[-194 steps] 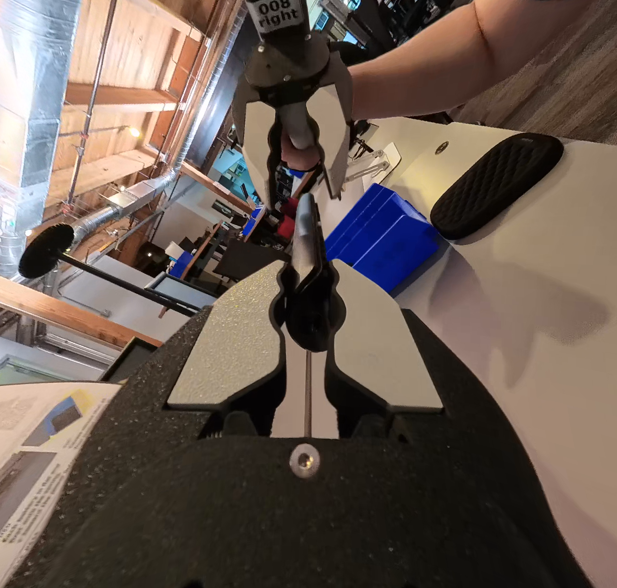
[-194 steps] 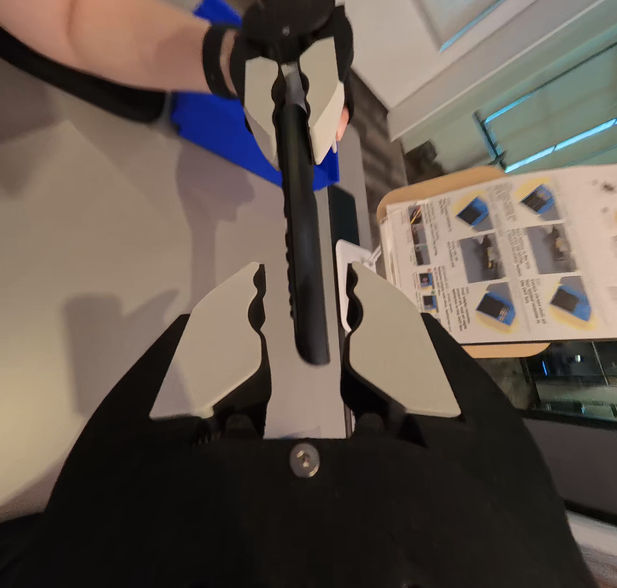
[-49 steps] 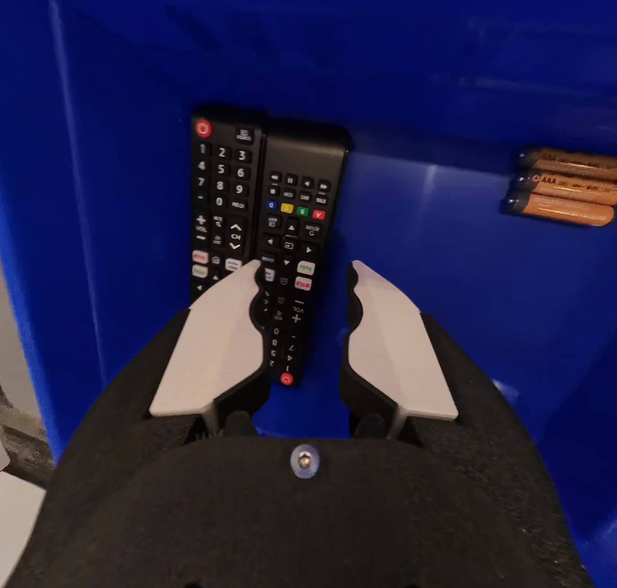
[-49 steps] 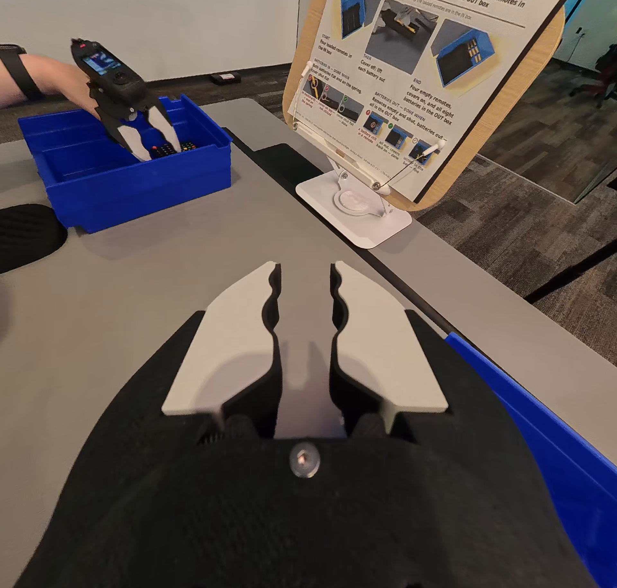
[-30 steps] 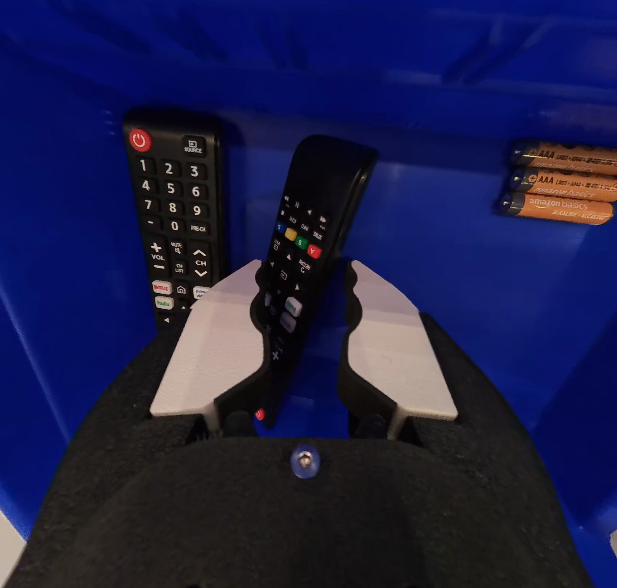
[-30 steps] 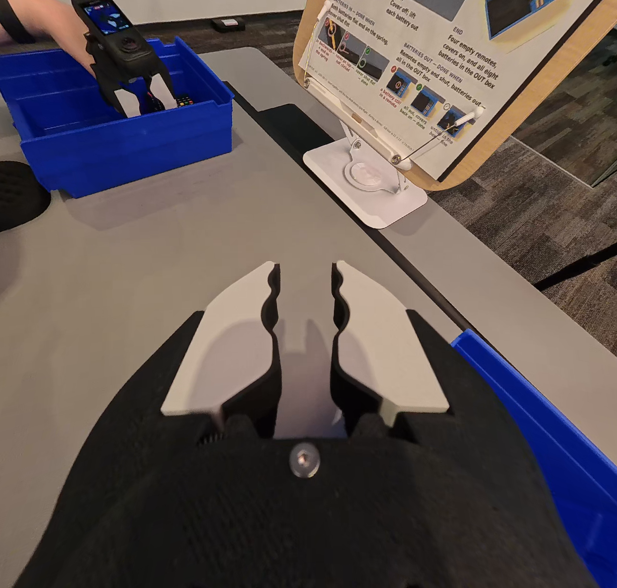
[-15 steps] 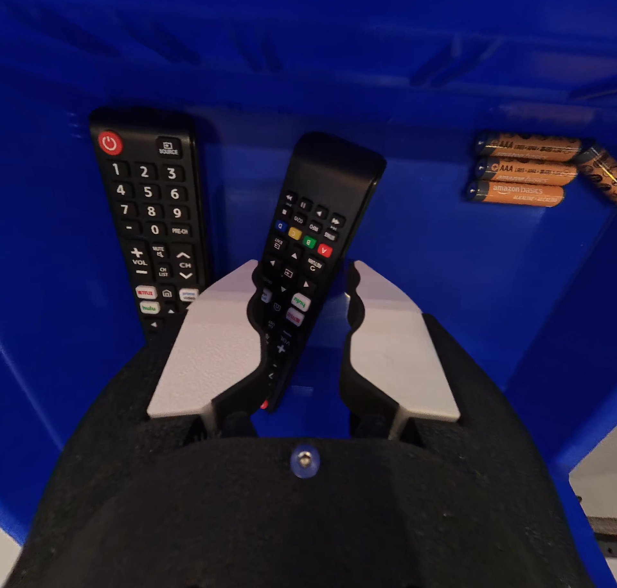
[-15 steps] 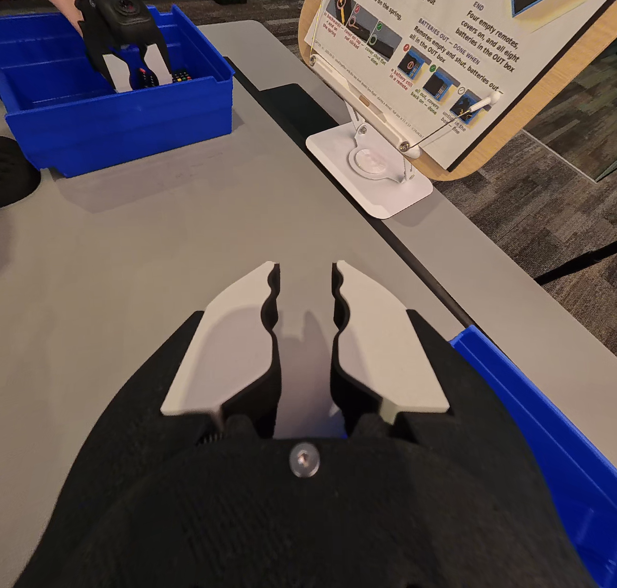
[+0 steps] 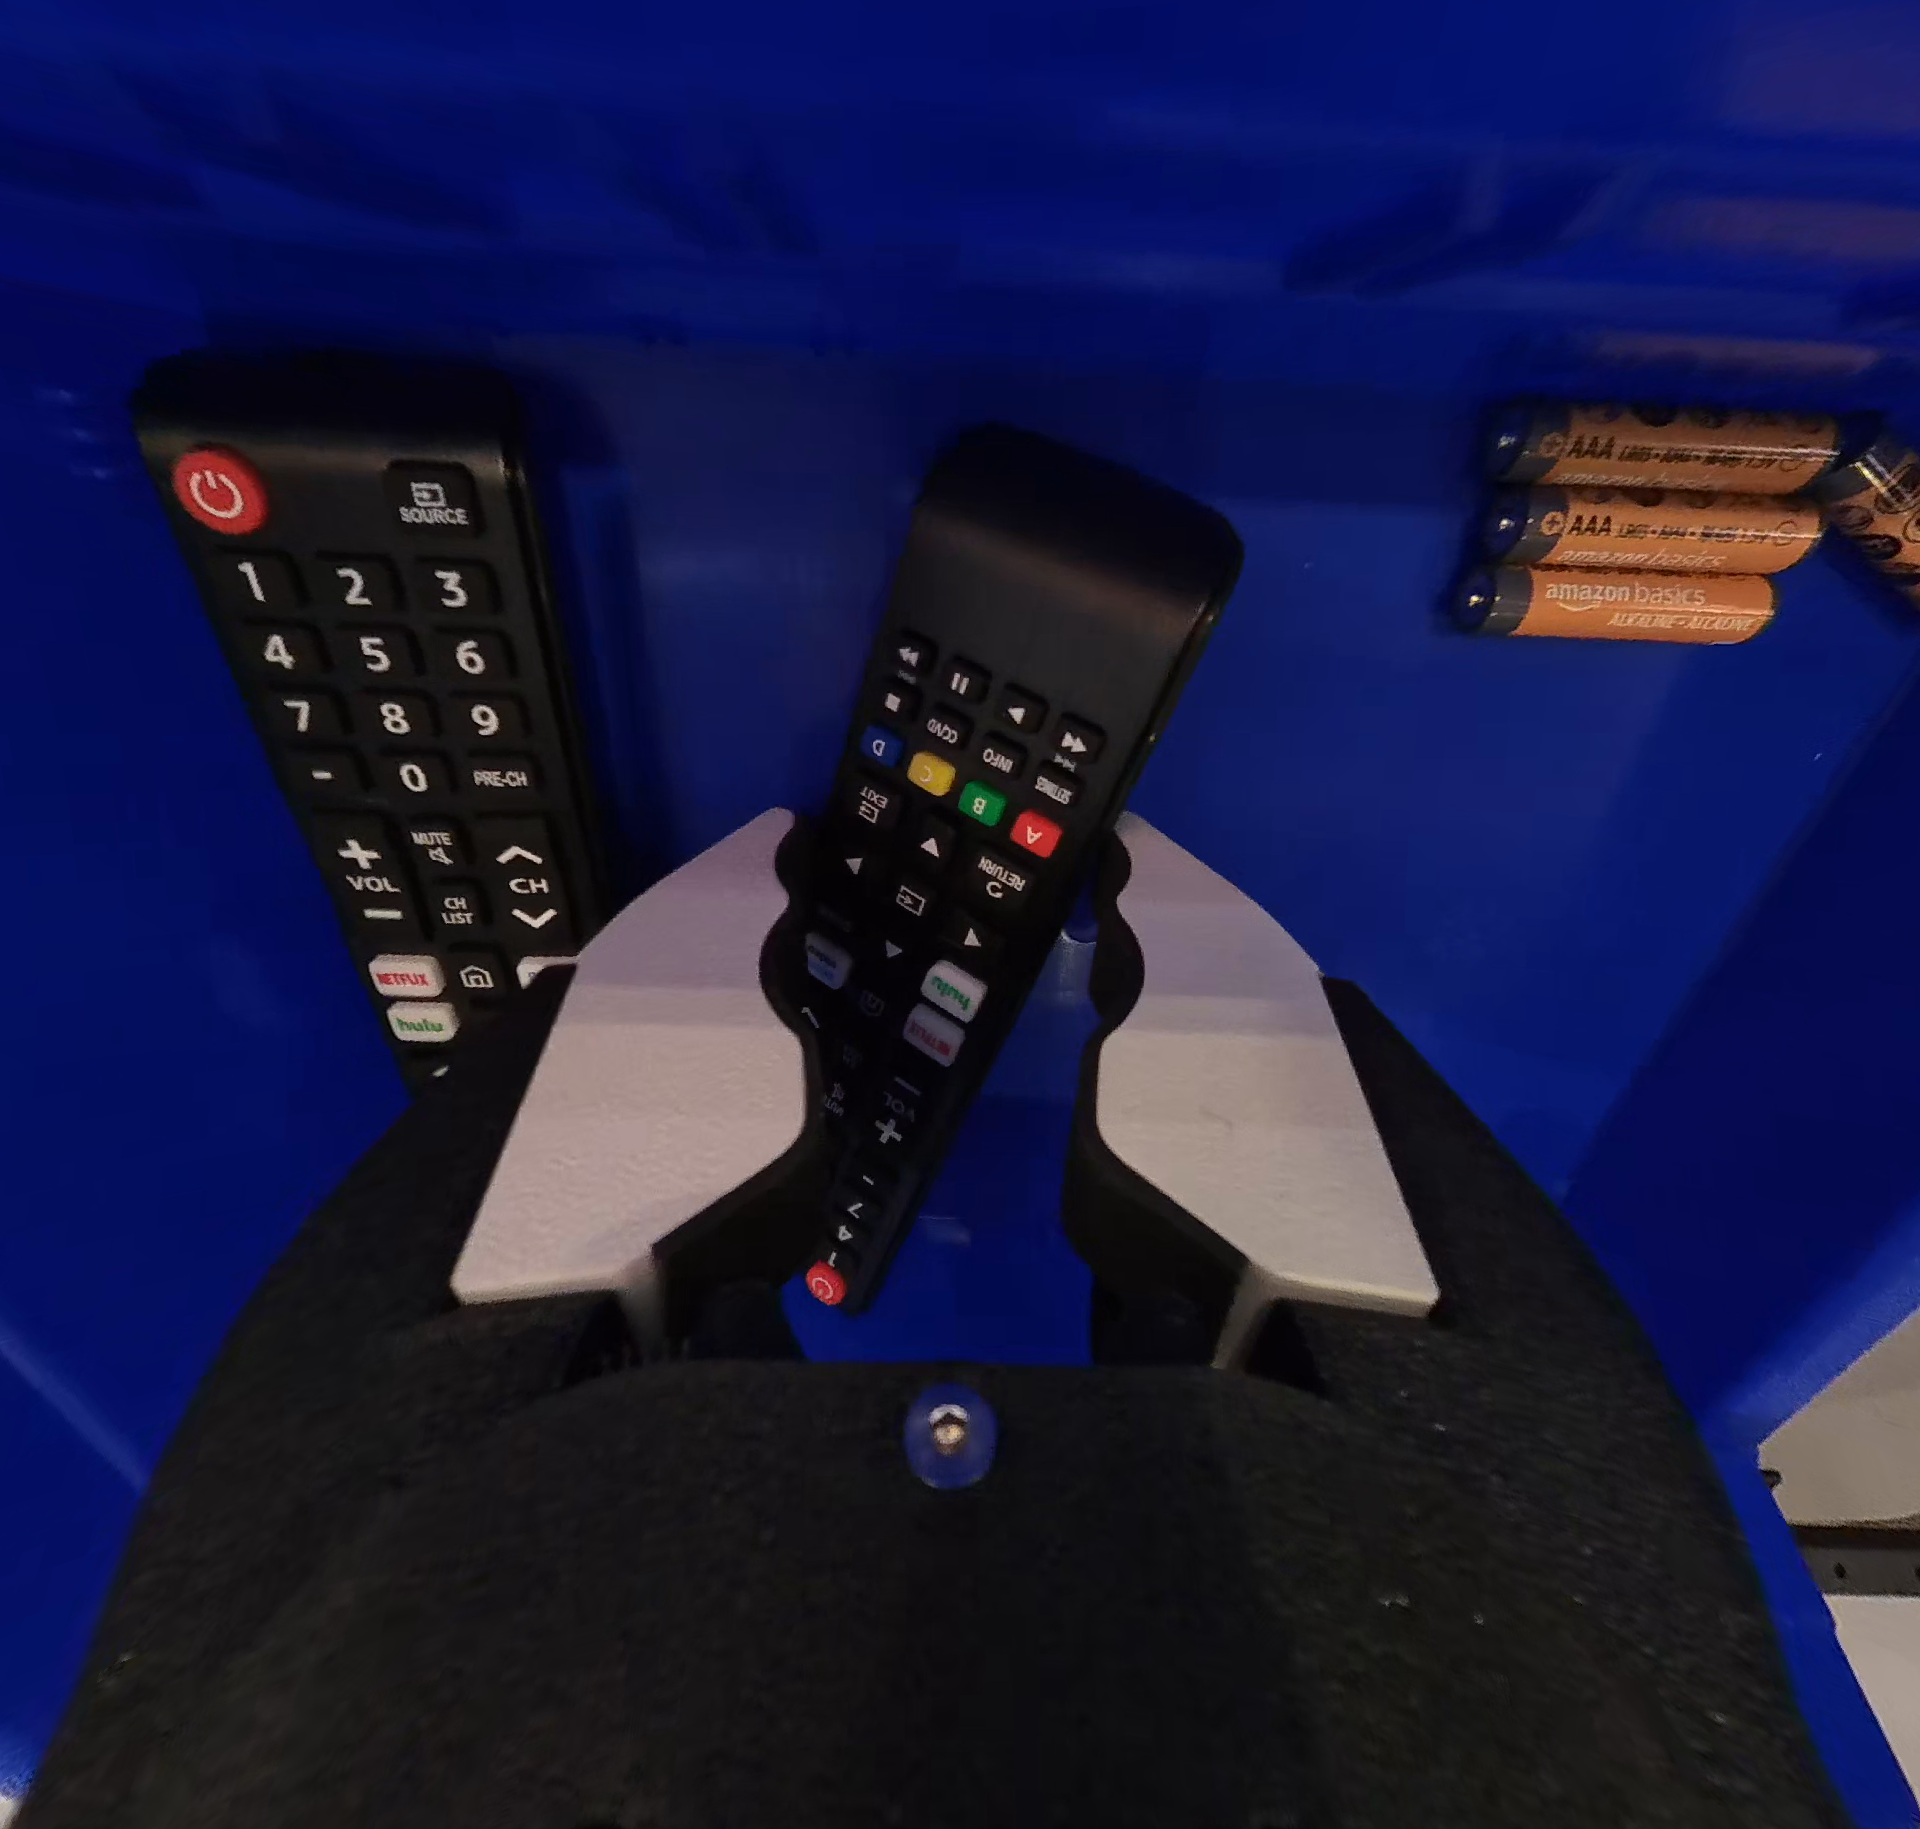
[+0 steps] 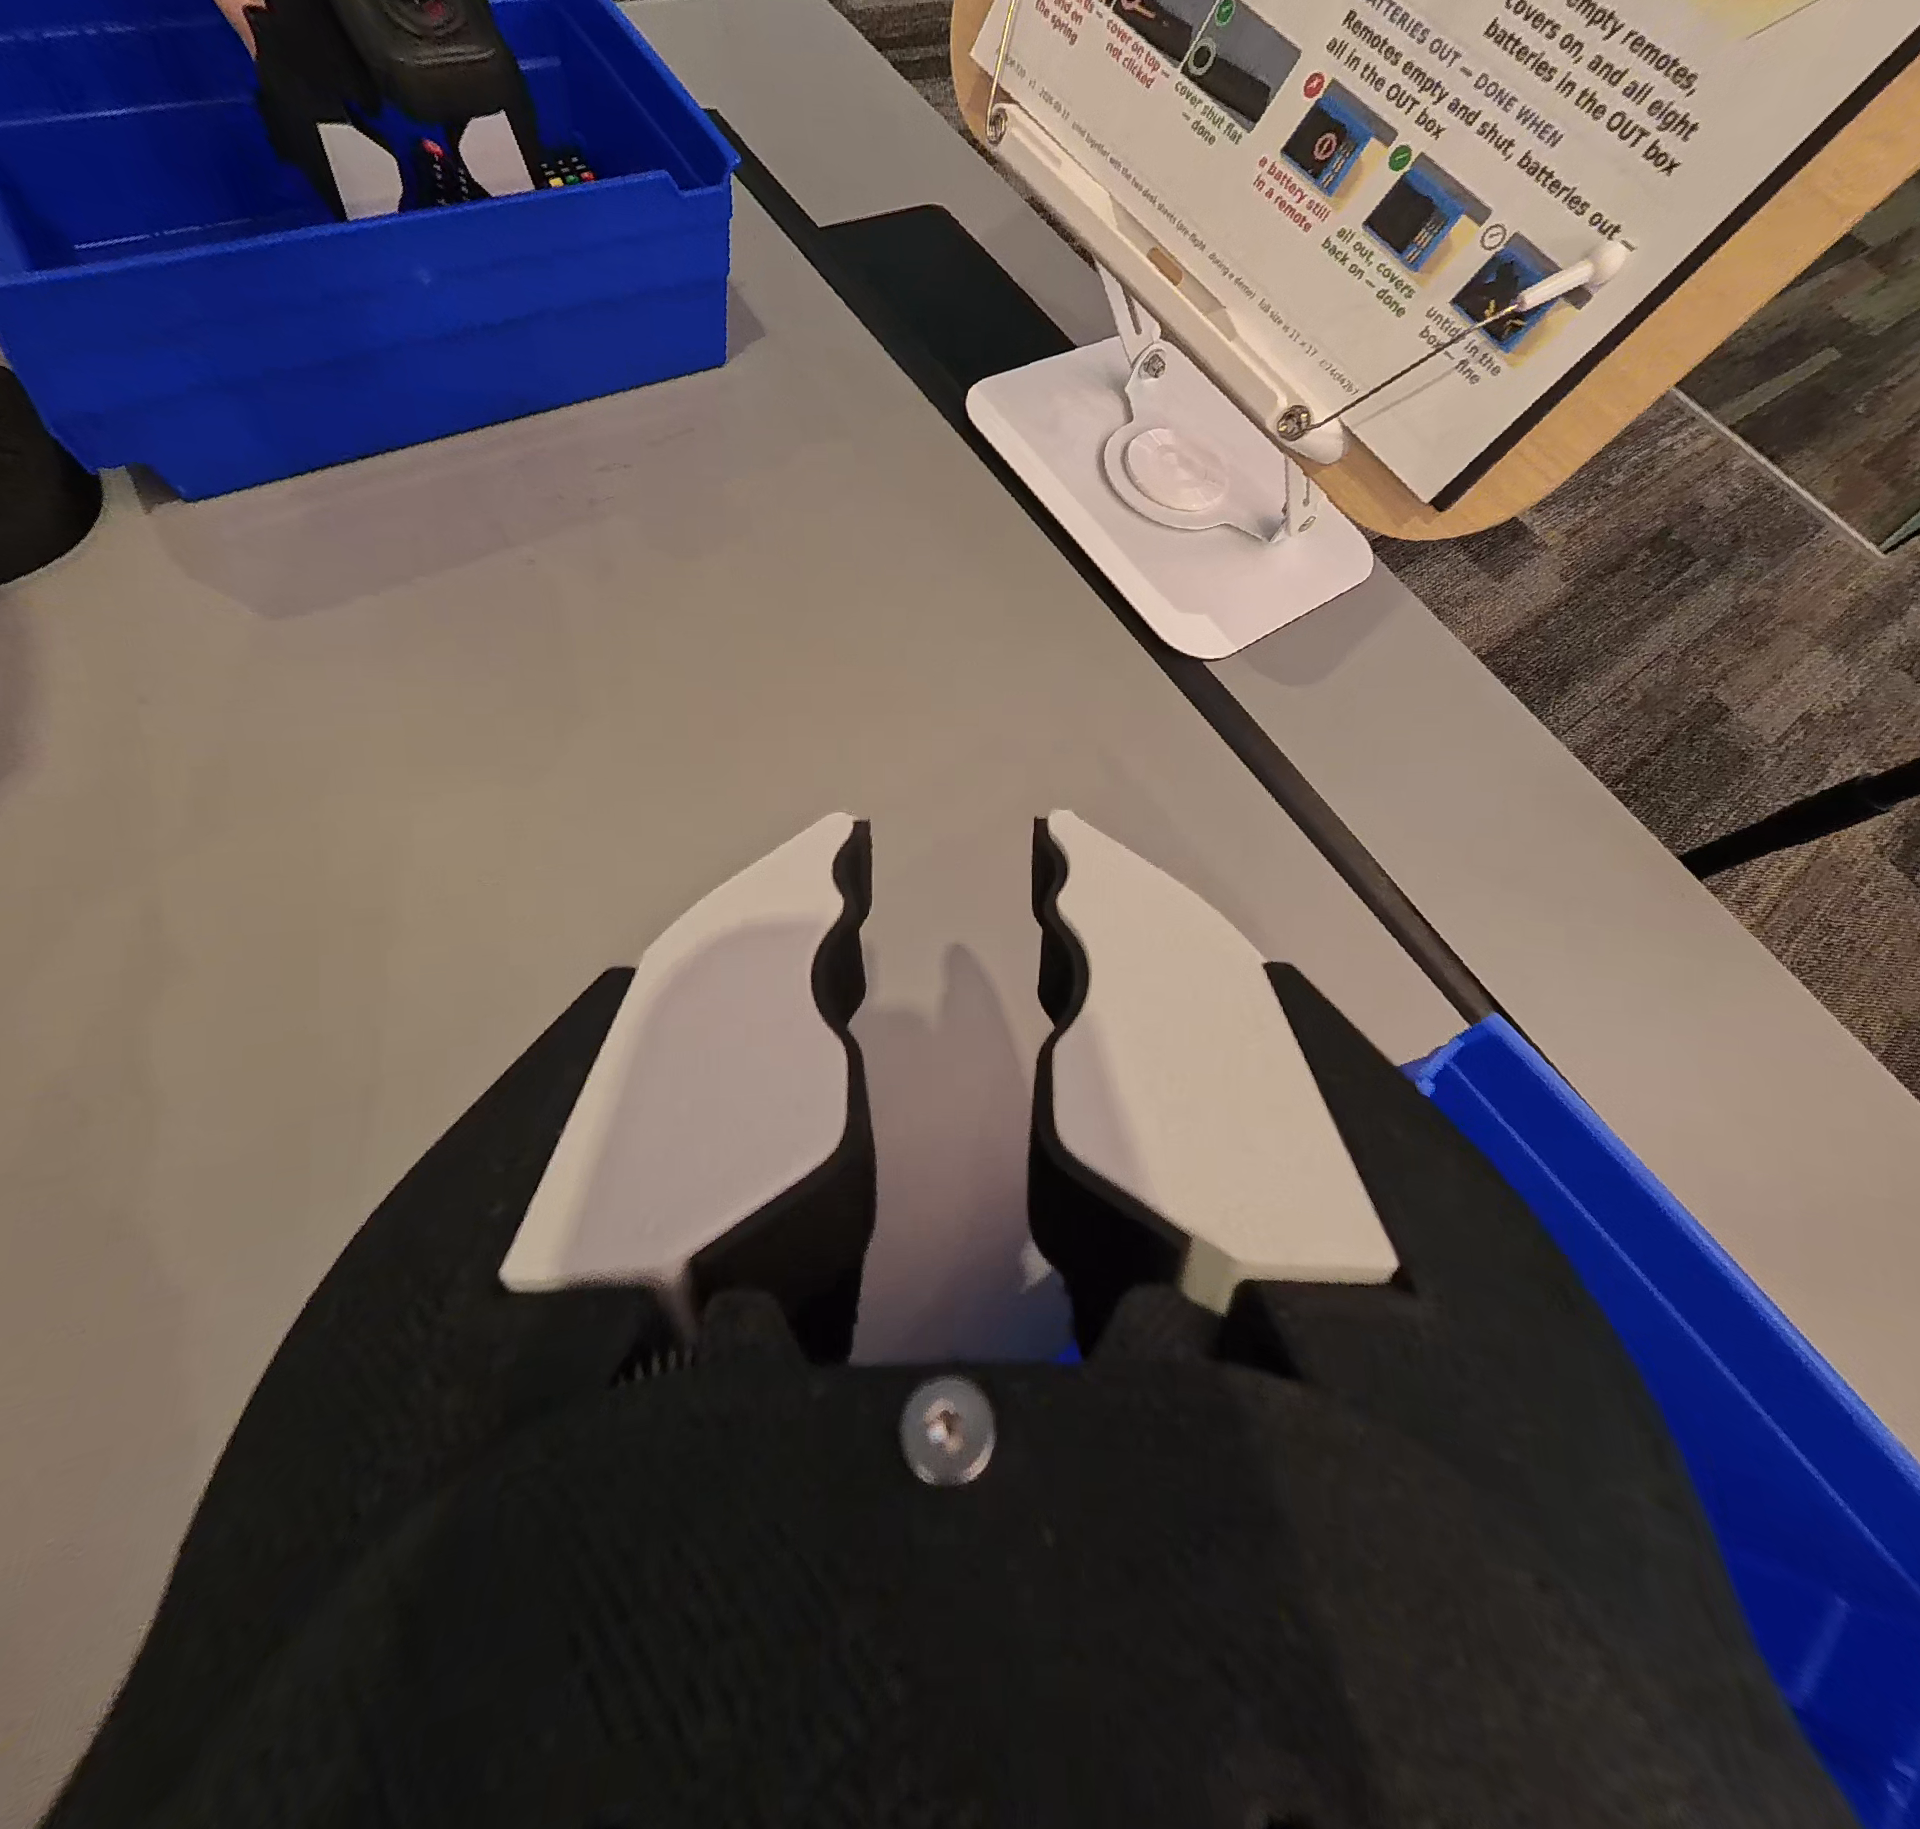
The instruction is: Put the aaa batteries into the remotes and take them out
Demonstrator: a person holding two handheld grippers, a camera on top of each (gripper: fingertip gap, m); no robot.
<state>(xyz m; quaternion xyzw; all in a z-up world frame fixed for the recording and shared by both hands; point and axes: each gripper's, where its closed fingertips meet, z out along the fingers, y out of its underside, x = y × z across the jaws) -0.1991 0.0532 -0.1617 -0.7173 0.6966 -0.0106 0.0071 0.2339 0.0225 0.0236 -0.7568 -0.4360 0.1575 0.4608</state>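
Note:
In the left wrist view, my left gripper [image 9: 951, 834] is down inside a blue bin [image 9: 1039, 169]. Its fingers stand apart around a black remote [image 9: 997, 636]. The remote is tilted, buttons up, power end toward the palm. It leans on the left finger, and a thin blue gap shows at the right finger. A second black remote [image 9: 374, 688] lies flat to its left. Several orange AAA batteries [image 9: 1642, 532] lie at the bin's right. My right gripper [image 10: 951, 823] hovers over the grey table [image 10: 520, 740], slightly open and empty. The right wrist view shows the left gripper [image 10: 416, 158] far off in the bin [image 10: 364, 325].
A second blue bin [image 10: 1714, 1364] sits at the right gripper's near right. An instruction board [image 10: 1455, 117] on a white stand [image 10: 1174, 501] stands at the table's right edge. A black round pad [image 10: 42, 491] lies at the left, beside the far bin.
The remote between the left fingers has turned from nearly edge-on to more face-up. The left gripper shifted right in the bin. The right gripper moved forward, toward the far bin.

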